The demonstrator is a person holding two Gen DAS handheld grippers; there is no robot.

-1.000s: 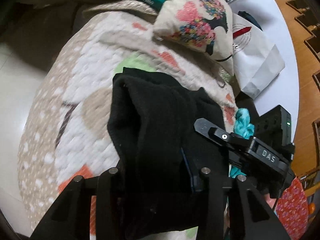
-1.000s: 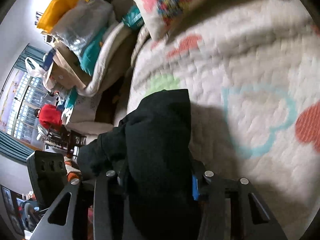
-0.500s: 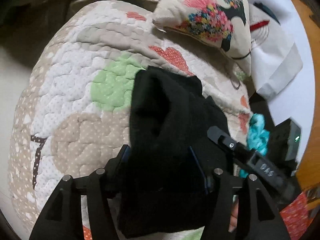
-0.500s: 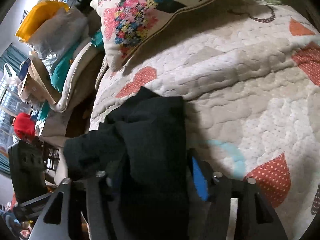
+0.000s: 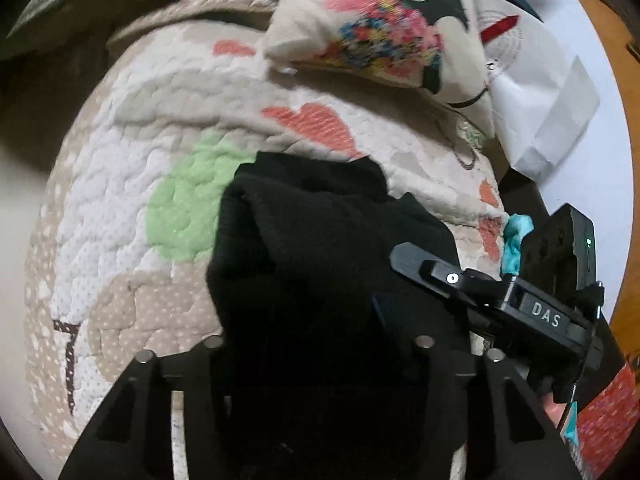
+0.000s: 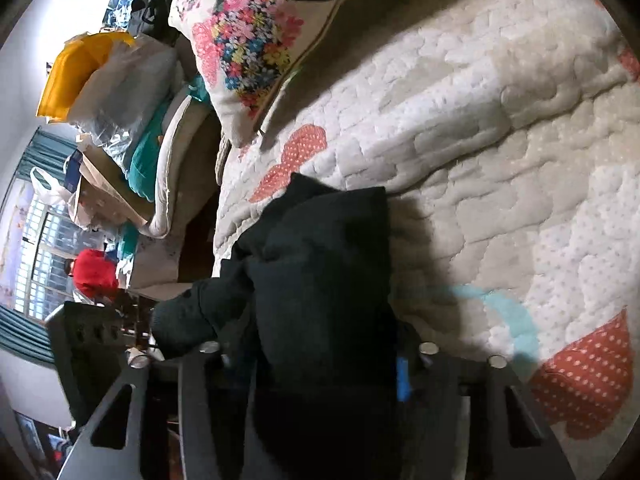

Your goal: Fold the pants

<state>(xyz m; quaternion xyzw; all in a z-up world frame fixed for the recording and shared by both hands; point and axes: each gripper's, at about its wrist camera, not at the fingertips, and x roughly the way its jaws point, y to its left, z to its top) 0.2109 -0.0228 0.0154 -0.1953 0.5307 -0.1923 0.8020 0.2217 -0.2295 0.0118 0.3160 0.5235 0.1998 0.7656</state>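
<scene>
The black pants (image 5: pixel 320 240) hang bunched over the quilted bedspread (image 5: pixel 160 160), held up at one end by both grippers side by side. In the left wrist view the cloth fills the gap of my left gripper (image 5: pixel 316 328); its jaws are closing on the thick bundle. To the right of it a finger (image 5: pixel 416 260) of the right gripper reaches into the same cloth. In the right wrist view the pants (image 6: pixel 328 260) fill my right gripper (image 6: pixel 320 344), whose jaws are also closing on them. All pads are hidden by the fabric.
A floral pillow (image 5: pixel 392 28) lies ahead on the quilt, with a white paper bag (image 5: pixel 536 112) and teal cloth (image 5: pixel 516 240) to its right. The bed edge (image 6: pixel 220 208) drops off at the left, beside a heap of bags and bedding (image 6: pixel 112 80).
Both grippers carried the pants across the quilt toward the pillow and slightly down. Their jaws widened around the cloth half a second ago and have narrowed on it again.
</scene>
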